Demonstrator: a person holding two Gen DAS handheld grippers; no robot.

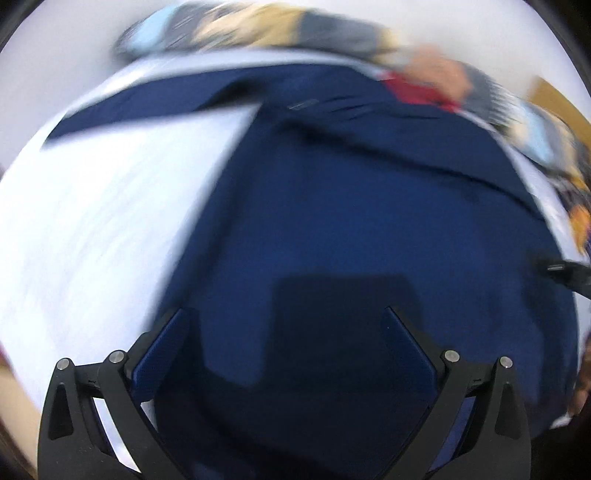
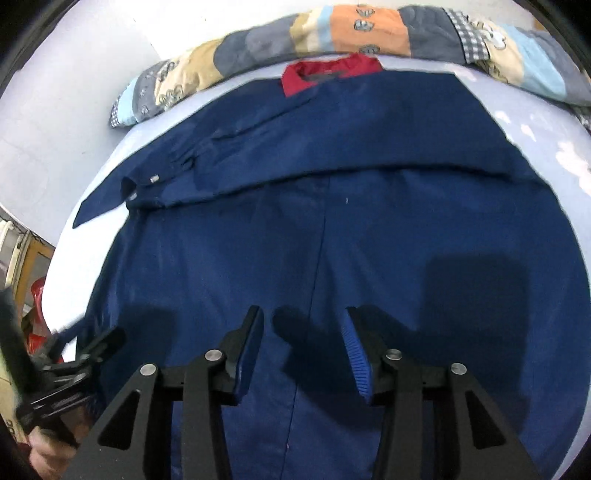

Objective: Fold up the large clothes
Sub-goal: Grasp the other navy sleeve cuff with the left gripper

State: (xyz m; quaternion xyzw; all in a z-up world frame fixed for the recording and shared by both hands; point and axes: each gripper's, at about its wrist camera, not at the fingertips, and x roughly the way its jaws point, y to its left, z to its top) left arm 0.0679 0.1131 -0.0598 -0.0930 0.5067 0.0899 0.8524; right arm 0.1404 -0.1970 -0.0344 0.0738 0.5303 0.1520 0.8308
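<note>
Left wrist view: heavy motion blur. Left gripper (image 1: 288, 314) points down at the navy shirt (image 1: 351, 206), fingers spread wide, nothing between the pads. Its shadow falls on the cloth just ahead of the tips. The shirt covers most of the pale bed sheet (image 1: 110, 206), which shows bare on the left. One sleeve (image 1: 147, 110) runs out to the left across the sheet. Red collar lining (image 1: 417, 90) shows at the far end, next to a blurred hand (image 1: 439, 79). A patchwork quilt (image 1: 258, 26) is bunched along the far edge. A black piece of the other tool pokes in at the right edge.

Right wrist view: sharper. Right gripper (image 2: 304, 328) hangs over the shirt (image 2: 369, 258), fingers partway apart, blue ribbed pads facing each other, no cloth pinched. A long seam (image 2: 317, 258) runs down the cloth between the fingers. The shirt lies flat on the sheet (image 2: 546, 122). The other sleeve (image 2: 295, 162) is folded across the body, cuff (image 2: 144, 184) with buttons at the left. Red collar (image 2: 332, 74) sits at the far end, quilt (image 2: 369, 33) beyond it. The left gripper (image 2: 96, 347) is at the lower left, at the shirt's edge; can't tell from here whether it touches the cloth.
</note>
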